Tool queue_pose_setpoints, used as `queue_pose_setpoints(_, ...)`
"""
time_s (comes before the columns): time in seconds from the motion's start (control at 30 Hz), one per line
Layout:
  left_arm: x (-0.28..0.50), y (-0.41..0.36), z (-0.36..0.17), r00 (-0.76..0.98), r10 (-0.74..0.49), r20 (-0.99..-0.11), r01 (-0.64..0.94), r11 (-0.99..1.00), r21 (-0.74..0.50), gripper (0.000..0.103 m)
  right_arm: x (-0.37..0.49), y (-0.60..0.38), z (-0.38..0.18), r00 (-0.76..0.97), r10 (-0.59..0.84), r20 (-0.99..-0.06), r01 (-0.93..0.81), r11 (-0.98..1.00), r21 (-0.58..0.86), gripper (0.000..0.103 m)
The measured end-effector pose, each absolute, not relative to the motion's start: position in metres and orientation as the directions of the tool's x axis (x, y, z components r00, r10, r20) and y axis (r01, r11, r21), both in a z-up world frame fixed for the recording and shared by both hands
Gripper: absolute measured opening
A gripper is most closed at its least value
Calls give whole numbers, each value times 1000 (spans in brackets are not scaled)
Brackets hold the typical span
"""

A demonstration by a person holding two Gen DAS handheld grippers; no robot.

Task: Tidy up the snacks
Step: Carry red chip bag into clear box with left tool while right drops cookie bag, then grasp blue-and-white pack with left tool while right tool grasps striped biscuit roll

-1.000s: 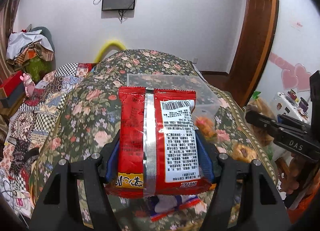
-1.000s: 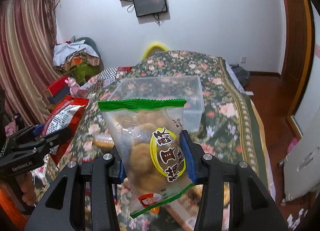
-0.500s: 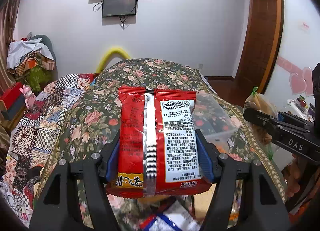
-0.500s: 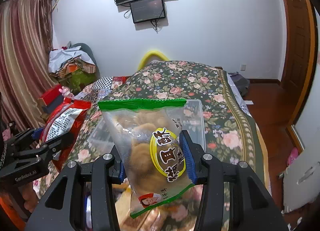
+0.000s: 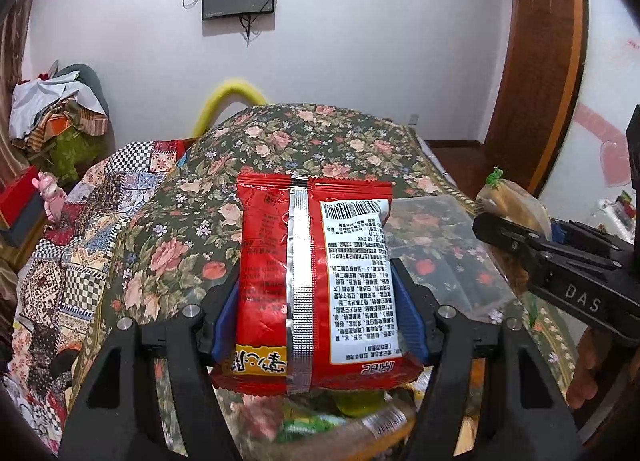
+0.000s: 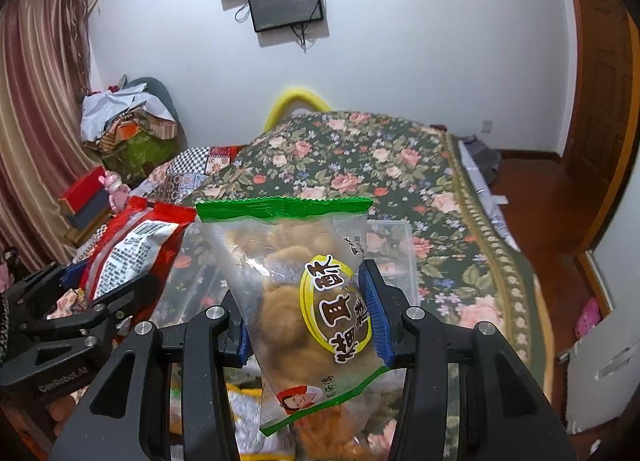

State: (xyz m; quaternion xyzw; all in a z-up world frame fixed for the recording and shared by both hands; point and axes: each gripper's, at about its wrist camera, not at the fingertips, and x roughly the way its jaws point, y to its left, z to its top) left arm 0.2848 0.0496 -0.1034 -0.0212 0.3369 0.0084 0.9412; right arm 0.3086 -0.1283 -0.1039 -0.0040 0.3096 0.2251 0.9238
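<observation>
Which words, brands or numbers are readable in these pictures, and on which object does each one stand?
"DAS": white letters on the right gripper, left wrist view.
"GenRobot.AI": faint, on the left gripper, right wrist view.
Red snack bag: barcode and white panel of Chinese print, too small to read; yellow strip characters upside down, not read.
Clear cookie bag: large Chinese characters on a yellow oval, turned sideways, not read.

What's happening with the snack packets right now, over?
Left hand-held gripper shut on red snack packet. Right hand-held gripper shut on clear green-edged snack bag. Clear plastic bin ahead, nothing blocking.
</observation>
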Motion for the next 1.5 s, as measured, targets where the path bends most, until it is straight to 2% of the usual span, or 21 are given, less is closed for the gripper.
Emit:
queue_pose_setpoints(0.23,318,54,-121,733,3,-681,-46,998,-45,67,337,-122,-122,643,426,-636,-422,891,170,42)
queue_pose_setpoints(0.5,345,61,-148,654,-12,-757,-45,998,-54,67,356,-115,-145,584,387,-713,-422,896,141,42)
queue_pose_setpoints(0.87,347,58,-156,631,2,-775,-53,998,-40,68,363,-107,-156,560,345,-753,-412,905,108,44)
queue_pose_setpoints(0.97,342,58,-155,630,-13,-776,-46,997,-55,70,358,-110,-154,557,360,-748,-414,901,126,46)
queue_pose_setpoints(1.17,320,58,-142,655,-18,-755,-36,998,-55,71,338,-117,-134,606,370,-705,-417,902,115,57)
queue_pose_setpoints(1.5,257,59,-102,721,-28,-692,-20,998,-61,75,286,-138,-100,677,373,-635,-429,900,71,61)
